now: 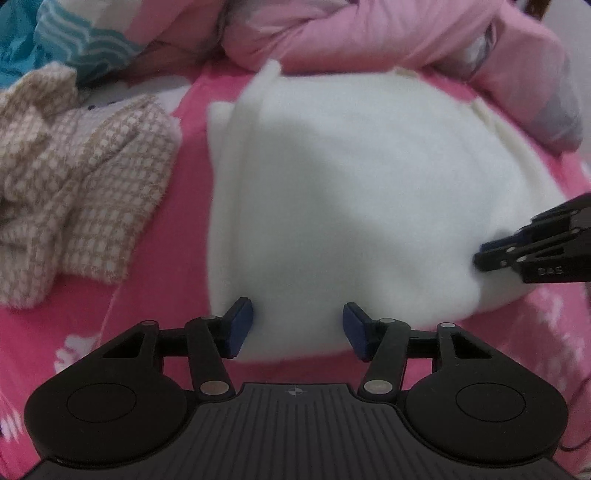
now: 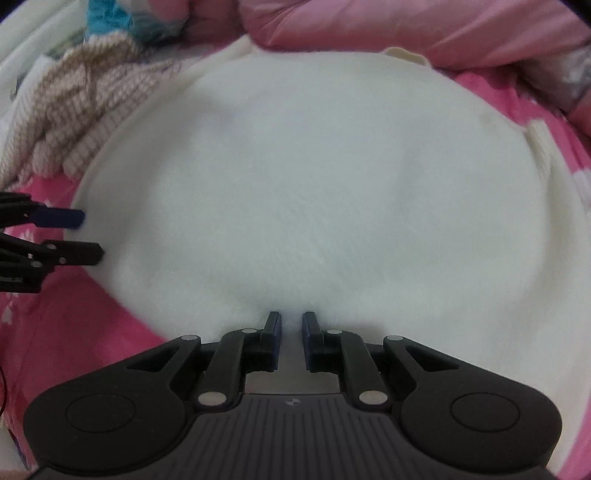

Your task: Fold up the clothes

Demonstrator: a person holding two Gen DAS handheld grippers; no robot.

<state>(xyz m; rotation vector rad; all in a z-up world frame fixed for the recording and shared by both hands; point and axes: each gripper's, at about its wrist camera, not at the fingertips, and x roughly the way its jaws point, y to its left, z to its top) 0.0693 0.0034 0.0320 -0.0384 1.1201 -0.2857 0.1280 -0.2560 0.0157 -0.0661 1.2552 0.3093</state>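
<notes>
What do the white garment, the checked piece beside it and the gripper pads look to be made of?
White garment: probably fleece or brushed knit, matte and fuzzy, with soft blurred edges. Checked cloth: seemingly a woven or knitted tan-and-white fabric, nubby with a frayed fringe. Blue pads: likely rubber or foam, dull finish, on black matte plastic fingers.

Garment (image 1: 351, 192) lies spread flat on the bed sheet (image 1: 155, 332). Checked cloth (image 1: 85, 192) lies bunched to its left; a quilt (image 1: 388, 33) is heaped behind it. Left gripper (image 1: 297, 328) stands at the garment's near edge, right gripper (image 2: 291, 339) at its right edge.
</notes>
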